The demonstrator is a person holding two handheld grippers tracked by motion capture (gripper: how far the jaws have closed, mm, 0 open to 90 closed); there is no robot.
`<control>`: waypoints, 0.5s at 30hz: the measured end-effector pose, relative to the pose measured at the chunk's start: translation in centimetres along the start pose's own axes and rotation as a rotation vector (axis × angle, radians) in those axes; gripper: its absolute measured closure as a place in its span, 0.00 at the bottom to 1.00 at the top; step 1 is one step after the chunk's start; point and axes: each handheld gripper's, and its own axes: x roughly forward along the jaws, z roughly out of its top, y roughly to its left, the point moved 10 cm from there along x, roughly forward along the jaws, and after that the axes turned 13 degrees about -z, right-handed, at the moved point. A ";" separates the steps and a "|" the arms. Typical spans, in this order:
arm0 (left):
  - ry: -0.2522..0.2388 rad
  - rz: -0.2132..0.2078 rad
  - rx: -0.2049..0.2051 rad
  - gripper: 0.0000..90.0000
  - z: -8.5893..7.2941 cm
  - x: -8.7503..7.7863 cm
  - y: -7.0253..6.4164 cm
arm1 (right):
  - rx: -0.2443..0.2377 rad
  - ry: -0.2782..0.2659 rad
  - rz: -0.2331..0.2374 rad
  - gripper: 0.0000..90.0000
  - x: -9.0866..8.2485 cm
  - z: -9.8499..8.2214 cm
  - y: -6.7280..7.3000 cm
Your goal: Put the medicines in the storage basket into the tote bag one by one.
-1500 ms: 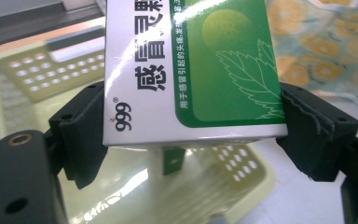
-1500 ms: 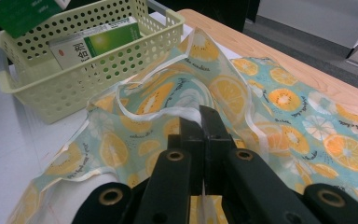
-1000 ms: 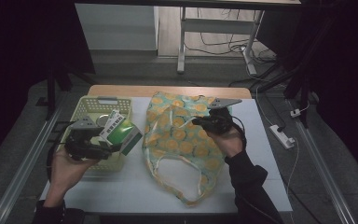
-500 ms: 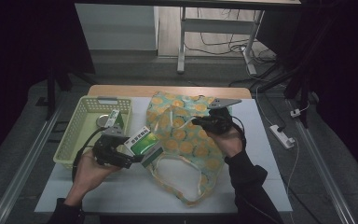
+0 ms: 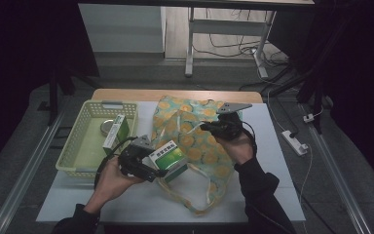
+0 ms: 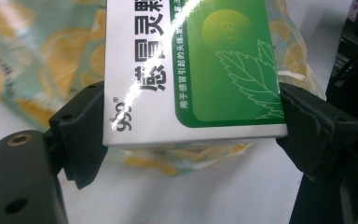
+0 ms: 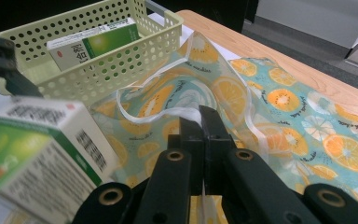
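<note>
A green-and-white medicine box is gripped across its width by the left tongs, with a black pad seen pressed on each side of it in the left gripper view. It is held above the desk, at the left edge of a fruit-printed bag that lies spread over the middle of the desk. The right tongs are closed on the bag's rim; in the right gripper view the jaws are seen pinched together on a fold of the white-edged fabric, so that the mouth is lifted a little. A second box and a small round tin are left in the pale yellow basket beside the bag.

The work in hand is judged to be the packing of the box into the bag, and the box has not yet been passed through the opening. Several faults could arise from here. The mouth is held up at one point only, so the loose rim or a handle loop could be caught by the box's leading corner and pushed inward rather than parted. The thin fabric could be pulled out of the right tongs if it is dragged by the box. The carton is glossy and held near one end, so it could be tilted or could slip between the pads if it is pressed against the fabric. If it is released too early, it would be left on top of the bag instead of inside.
</note>
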 end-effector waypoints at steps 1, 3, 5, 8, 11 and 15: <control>0.004 -0.002 0.002 0.20 0.2 0.4 0.0 | -0.001 0.000 0.000 1.00 0.0 0.0 0.0; 0.017 -0.008 0.006 0.20 0.5 1.1 0.0 | -0.002 -0.001 0.001 1.00 0.0 0.0 0.0; 0.023 -0.009 0.006 0.20 0.9 1.7 0.2 | -0.001 -0.001 0.003 1.00 0.0 0.0 0.1; 0.029 -0.002 -0.001 0.19 1.4 2.4 0.7 | -0.001 0.000 0.007 1.00 0.1 0.0 0.2; 0.030 0.003 -0.005 0.19 1.9 3.2 1.1 | -0.003 0.000 0.009 1.00 0.1 0.0 0.3; 0.037 0.024 -0.015 0.19 2.7 4.1 2.0 | -0.003 -0.003 0.011 1.00 0.0 0.1 0.4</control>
